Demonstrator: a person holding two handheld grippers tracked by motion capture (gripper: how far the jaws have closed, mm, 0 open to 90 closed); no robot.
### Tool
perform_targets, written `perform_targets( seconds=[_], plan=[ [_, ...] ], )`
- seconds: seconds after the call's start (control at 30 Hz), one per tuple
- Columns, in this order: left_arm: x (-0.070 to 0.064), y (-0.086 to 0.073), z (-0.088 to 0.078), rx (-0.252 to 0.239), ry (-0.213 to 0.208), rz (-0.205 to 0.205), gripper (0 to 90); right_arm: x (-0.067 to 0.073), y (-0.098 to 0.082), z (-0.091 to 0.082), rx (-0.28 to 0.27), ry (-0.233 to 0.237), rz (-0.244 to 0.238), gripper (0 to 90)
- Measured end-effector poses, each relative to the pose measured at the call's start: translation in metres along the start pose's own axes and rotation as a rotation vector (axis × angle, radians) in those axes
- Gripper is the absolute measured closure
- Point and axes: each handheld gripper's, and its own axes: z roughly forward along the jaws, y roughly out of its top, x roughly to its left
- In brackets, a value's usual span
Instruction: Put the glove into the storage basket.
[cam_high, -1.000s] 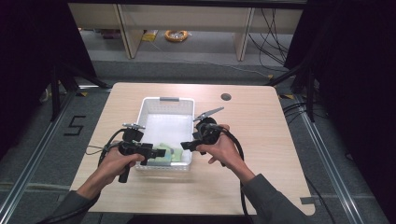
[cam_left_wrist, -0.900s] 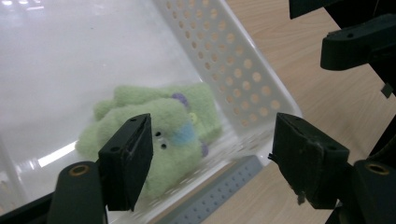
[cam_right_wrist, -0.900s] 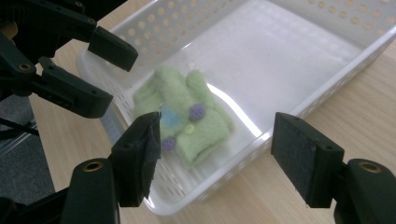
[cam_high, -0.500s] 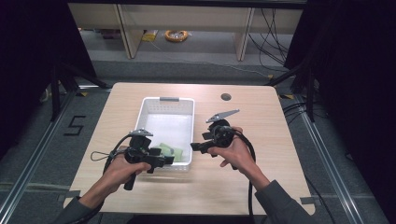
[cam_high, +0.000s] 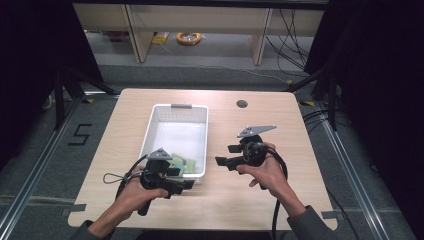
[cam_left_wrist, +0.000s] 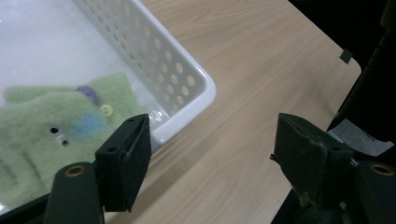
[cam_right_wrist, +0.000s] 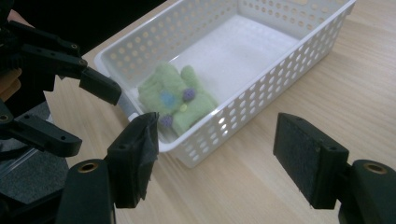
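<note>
High view: showing both claws, left claw (cam_high: 189, 184) and right claw (cam_high: 220, 161), spread, gripping nothing; risking snagging basket (cam_high: 150, 131) rim, tipping green felt toy (cam_high: 181, 163) at lower centre.

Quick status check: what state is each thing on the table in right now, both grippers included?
White perforated plastic basket: upright on the table, holding the cloth.
Green felt cloth with buttons: lying flat in the basket's near end, untouched.
Left hand-held gripper: open, empty, beside the basket's corner.
Right hand-held gripper: open, empty, over bare table.
</note>
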Motion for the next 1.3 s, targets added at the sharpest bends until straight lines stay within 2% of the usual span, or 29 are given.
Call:
perform_targets(
  seconds=[0.03,0.07,0.13,0.2,0.27,0.3,0.33,0.4,0.43,0.47,0.5,0.53,0.67,0.73,0.77,0.9,1.0,1.03,1.07,1.13,1.3],
  plan=[
    [0.000,0.000,0.000,0.000,0.000,0.000,27.1,0.000,0.000,0.000,0.000,0.000,0.000,31.9],
    [-0.003,-0.001,0.001,-0.004,0.001,-0.002,27.1,-0.002,-0.001,-0.001,-0.013,-0.015,-0.039,31.9],
    [-0.009,-0.004,0.001,-0.011,-0.008,0.006,27.1,0.000,-0.007,-0.006,-0.014,-0.005,-0.006,31.7],
    [-0.012,-0.005,0.001,-0.012,-0.016,0.023,27.1,-0.001,-0.010,-0.008,-0.023,-0.008,-0.019,31.6],
    [-0.014,-0.005,0.001,-0.020,-0.024,0.021,27.1,-0.001,-0.012,-0.009,-0.026,-0.010,-0.021,31.5],
    [-0.015,-0.006,0.001,-0.020,-0.033,0.028,27.1,0.000,-0.013,-0.010,-0.038,-0.014,-0.003,31.4],
    [-0.018,-0.007,0.001,-0.024,-0.027,0.035,27.1,-0.003,-0.016,-0.013,-0.037,-0.007,-0.024,31.3],
    [-0.019,-0.007,0.001,-0.021,-0.022,0.049,27.0,-0.003,-0.017,-0.013,-0.040,-0.008,-0.033,31.3],
    [-0.021,-0.008,0.002,-0.025,-0.021,0.052,27.1,-0.003,-0.020,-0.014,-0.037,-0.001,-0.001,31.2],
    [-0.022,-0.008,0.002,-0.026,-0.022,0.060,27.0,-0.004,-0.021,-0.015,-0.043,-0.001,-0.009,31.2],
    [-0.023,-0.009,0.002,-0.027,-0.020,0.058,27.0,-0.006,-0.024,-0.016,-0.057,-0.007,-0.040,31.1],
    [-0.025,-0.010,0.003,-0.039,-0.018,0.060,27.0,-0.003,-0.026,-0.018,-0.045,-0.008,0.001,31.1],
    [-0.028,-0.014,0.007,-0.028,-0.027,0.073,27.0,-0.004,-0.032,-0.019,-0.061,-0.003,0.000,31.0],
    [-0.029,-0.015,0.008,-0.030,-0.026,0.075,27.0,-0.003,-0.034,-0.021,-0.051,0.000,0.012,30.9],
    [-0.029,-0.015,0.009,-0.028,-0.028,0.080,27.0,-0.004,-0.035,-0.021,-0.052,-0.010,0.002,30.8],
    [-0.031,-0.017,0.010,-0.027,-0.009,0.101,27.0,-0.004,-0.040,-0.022,-0.057,0.003,0.011,30.8],
    [-0.032,-0.020,0.012,-0.027,-0.021,0.099,26.9,-0.004,-0.044,-0.025,-0.057,-0.009,0.015,30.3],
    [-0.032,-0.020,0.012,-0.027,-0.021,0.099,26.8,-0.007,-0.045,-0.024,-0.077,-0.016,-0.018,30.1],
    [-0.032,-0.021,0.012,-0.028,-0.018,0.103,26.8,-0.007,-0.045,-0.024,-0.077,-0.016,-0.018,30.1],
    [-0.033,-0.023,0.014,-0.033,-0.019,0.096,26.6,-0.005,-0.049,-0.026,-0.070,-0.003,0.006,28.6],
    [-0.032,-0.027,0.014,-0.040,-0.027,0.102,25.1,-0.004,-0.055,-0.026,-0.093,0.017,-0.005,23.3]
  ],
)
